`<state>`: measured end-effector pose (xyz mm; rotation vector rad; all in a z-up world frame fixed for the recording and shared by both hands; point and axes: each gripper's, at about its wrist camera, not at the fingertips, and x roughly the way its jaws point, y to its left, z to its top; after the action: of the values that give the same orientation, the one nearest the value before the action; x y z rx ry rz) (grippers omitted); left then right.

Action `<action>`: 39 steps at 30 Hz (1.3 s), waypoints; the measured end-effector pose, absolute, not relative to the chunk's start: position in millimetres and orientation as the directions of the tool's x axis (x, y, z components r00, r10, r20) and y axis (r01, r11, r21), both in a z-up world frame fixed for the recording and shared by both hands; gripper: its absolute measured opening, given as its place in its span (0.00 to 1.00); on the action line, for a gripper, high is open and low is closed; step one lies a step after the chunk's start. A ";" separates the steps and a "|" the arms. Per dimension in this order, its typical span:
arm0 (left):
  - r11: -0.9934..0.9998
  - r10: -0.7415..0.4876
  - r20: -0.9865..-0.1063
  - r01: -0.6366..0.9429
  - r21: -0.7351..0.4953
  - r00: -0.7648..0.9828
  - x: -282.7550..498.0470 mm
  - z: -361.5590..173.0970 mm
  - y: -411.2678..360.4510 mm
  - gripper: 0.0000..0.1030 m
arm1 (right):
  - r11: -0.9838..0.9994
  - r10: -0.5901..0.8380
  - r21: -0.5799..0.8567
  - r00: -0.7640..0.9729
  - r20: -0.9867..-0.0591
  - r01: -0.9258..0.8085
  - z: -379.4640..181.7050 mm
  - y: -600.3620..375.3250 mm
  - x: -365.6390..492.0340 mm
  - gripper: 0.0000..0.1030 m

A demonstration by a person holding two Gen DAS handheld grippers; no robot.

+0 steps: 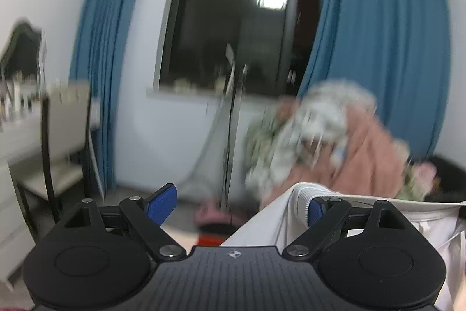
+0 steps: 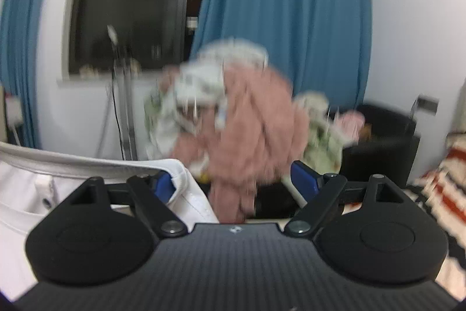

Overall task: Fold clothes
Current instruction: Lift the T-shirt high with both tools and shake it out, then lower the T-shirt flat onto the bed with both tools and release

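White cloth [image 1: 364,223] hangs up in the air between the 2 tools, well above the floor. It looks like a white top or pants with a thick ribbed edge [image 1: 303,203]; the blur makes it hard to say which. The left gripper [image 1: 238,207] has its fingers [image 1: 161,203] spread wide apart. The cloth only meets the right-hand finger, where the ribbed edge wraps round the blue pad, so it seems to hang on that 1 finger and is not pinched. The right gripper [image 2: 237,182] is wide open too, and the same cloth [image 2: 192,194] sits against its left-hand finger [image 2: 163,187], with nothing squeezed between the pads. So the cloth lies to the right of the left tool and to the left of the right tool. Its top edge runs long from side to side, from 1 tool across to the other. Both tools look about as near to it as each other. Far off, a messy heap of pink and flowered clothes [image 2: 241,118] sits by the blue curtain [image 2: 285,5] and the dark window [image 1: 233,19]. My guess is the next move depends on keeping that long top edge stretched level between the 2 tools.
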<state>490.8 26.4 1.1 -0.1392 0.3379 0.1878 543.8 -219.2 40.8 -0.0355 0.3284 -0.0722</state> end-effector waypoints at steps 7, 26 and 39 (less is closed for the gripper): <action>0.982 0.093 -0.620 -0.175 -0.072 0.779 637.2 -133.7 111.2 0.86 | 1.000 -0.022 -0.023 0.789 -0.614 0.011 -88.9 -208.9 627.7 0.81; 0.997 -0.041 -0.601 0.068 0.022 0.798 548.4 -36.8 86.7 0.98 | 0.971 0.218 0.051 0.780 -0.587 -0.232 -7.1 -184.4 528.1 0.81; 0.988 -0.066 -0.446 -0.004 -0.153 0.893 214.6 44.9 69.4 0.96 | 0.969 0.232 0.166 0.894 -0.382 -0.181 54.4 -215.5 248.6 0.81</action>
<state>214.7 69.4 44.9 -0.1512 0.4668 -0.0322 248.6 -215.5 54.4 0.1280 0.4112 0.2148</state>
